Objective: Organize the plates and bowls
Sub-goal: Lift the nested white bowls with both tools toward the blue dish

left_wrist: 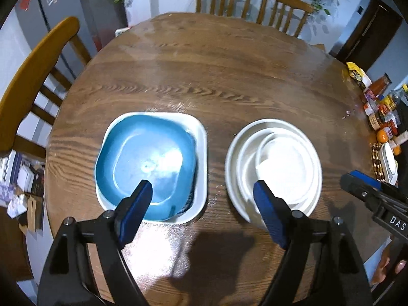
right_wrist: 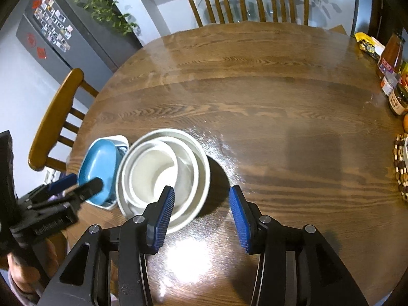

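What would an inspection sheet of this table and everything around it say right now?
Surface: round wooden table, glossy, with glare.
Job's things: blue dish stacked on white square plate; beside it, nested white bowls.
Clutter: jars and packets at the table's right edge.
Grippers: left gripper and right gripper, jaws open, nothing between them.
Cables: nothing seen.
Surroundings: wooden chairs, fridge with magnets, hanging plant.

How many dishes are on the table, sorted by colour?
Blue square dishes: 1 on top; others under it cannot be told
White square tray: 1
White round bowls, nested: 3
Total visible: 5
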